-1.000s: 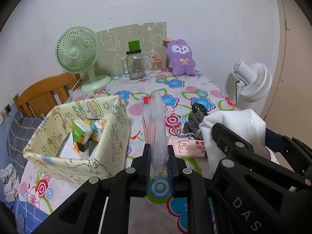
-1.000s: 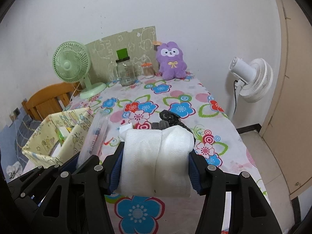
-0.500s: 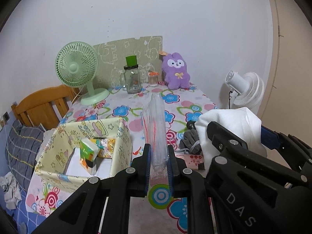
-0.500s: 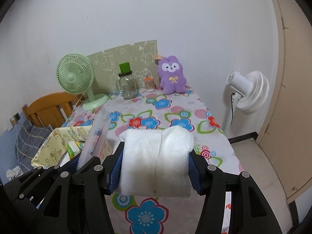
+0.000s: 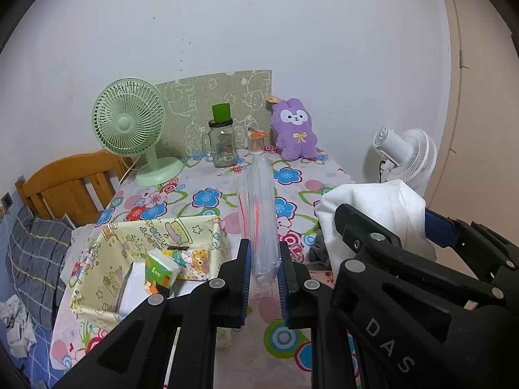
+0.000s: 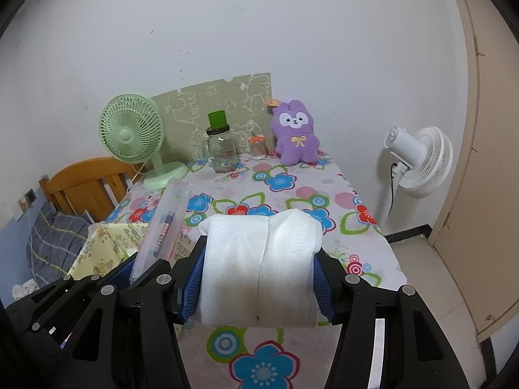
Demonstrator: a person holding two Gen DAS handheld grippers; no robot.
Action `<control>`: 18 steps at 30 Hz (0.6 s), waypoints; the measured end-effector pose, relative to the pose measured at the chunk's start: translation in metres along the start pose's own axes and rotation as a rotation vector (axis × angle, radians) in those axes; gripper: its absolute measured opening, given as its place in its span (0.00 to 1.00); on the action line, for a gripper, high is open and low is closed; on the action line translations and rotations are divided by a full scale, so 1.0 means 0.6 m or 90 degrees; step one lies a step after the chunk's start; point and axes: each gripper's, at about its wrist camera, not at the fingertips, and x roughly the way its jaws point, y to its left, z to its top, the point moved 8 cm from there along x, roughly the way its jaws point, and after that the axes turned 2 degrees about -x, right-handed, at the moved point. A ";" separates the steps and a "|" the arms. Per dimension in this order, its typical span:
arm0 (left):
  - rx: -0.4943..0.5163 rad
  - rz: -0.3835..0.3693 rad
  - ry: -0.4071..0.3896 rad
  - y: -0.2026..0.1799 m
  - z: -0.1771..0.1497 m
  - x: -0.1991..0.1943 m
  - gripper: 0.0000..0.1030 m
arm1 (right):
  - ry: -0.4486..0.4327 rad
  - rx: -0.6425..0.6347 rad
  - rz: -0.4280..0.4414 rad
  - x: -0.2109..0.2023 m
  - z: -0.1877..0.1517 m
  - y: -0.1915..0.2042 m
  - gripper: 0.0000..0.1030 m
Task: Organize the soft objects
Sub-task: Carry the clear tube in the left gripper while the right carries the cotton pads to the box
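Observation:
My left gripper point(image 5: 262, 278) is shut on a clear plastic bag point(image 5: 259, 214) that stands up between its blue pads; the bag also shows in the right wrist view point(image 6: 162, 227). My right gripper point(image 6: 259, 278) is shut on a folded white cloth pack point(image 6: 259, 265), which also shows in the left wrist view point(image 5: 373, 207). Both are held above the near end of the flowered table point(image 6: 292, 181). A yellow patterned box point(image 5: 146, 253) holding small tissue packs point(image 5: 162, 270) sits at the left, below the left gripper. A purple plush rabbit point(image 6: 295, 133) leans at the far end.
A green desk fan point(image 5: 129, 123), a glass jar with a green lid point(image 5: 222, 144) and a small toothpick jar point(image 5: 256, 141) stand at the far end. A grey cloth point(image 5: 316, 249) lies under my right gripper. A white floor fan point(image 6: 418, 159) stands right. A wooden bed headboard point(image 5: 65, 181) is left.
Both grippers have risen and drawn back from the table with their loads; the box and table now sit lower and farther away. Both grips are unchanged.

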 end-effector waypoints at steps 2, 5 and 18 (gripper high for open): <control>0.003 0.000 0.000 0.009 0.005 0.002 0.13 | 0.001 0.000 0.000 0.003 0.004 0.010 0.59; 0.005 0.003 0.005 0.026 0.012 0.009 0.13 | 0.005 0.004 0.007 0.010 0.011 0.024 0.59; 0.006 0.031 0.046 0.098 0.023 0.047 0.13 | 0.016 0.002 0.049 0.055 0.043 0.095 0.59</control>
